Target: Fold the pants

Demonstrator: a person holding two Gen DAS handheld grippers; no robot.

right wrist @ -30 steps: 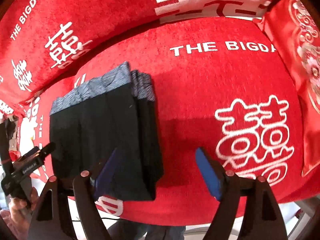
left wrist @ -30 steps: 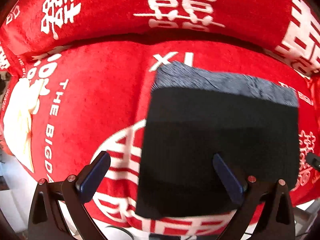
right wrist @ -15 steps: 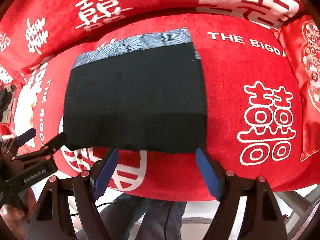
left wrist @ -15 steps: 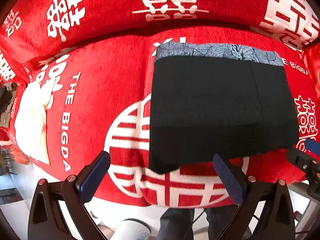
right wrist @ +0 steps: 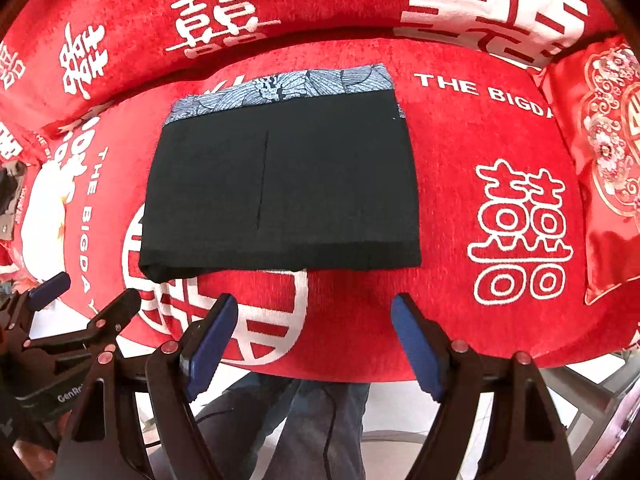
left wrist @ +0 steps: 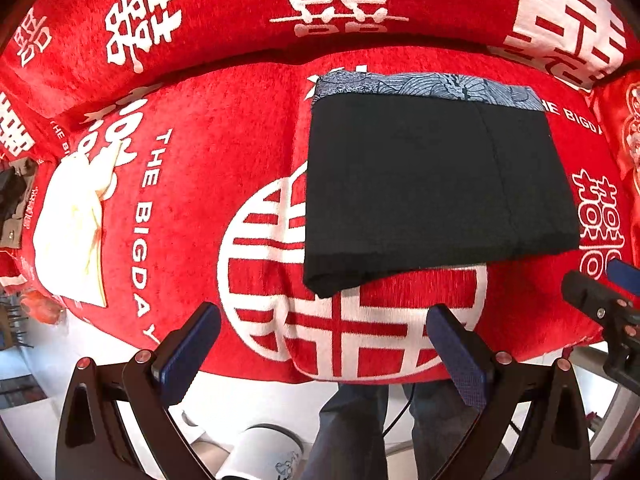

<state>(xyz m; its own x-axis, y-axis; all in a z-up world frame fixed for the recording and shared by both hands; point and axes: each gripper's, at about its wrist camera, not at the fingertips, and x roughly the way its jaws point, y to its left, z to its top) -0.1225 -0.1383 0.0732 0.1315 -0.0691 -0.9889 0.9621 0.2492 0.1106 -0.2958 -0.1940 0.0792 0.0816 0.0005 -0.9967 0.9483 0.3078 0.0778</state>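
Matt black cloth pants (right wrist: 280, 188), fuzzy red plush cover (right wrist: 460, 128), glossy satin cushion (right wrist: 612, 184)

White lettering reading "THE BIGDAY" runs down the left side of the red seat cover (left wrist: 248, 152) in the left wrist view, and again, cut off as "THE BIGDA", along its far right edge in the right wrist view. White double-happiness characters (囍) stand on the seat and across the red backrest cover (right wrist: 280, 4), with a large round emblem of the same character at the seat's front. The red satin cushion (right wrist: 608, 184) bears the character in embroidery. On the left tool (right wrist: 60, 360), a label reads "GenRo", the rest hidden.
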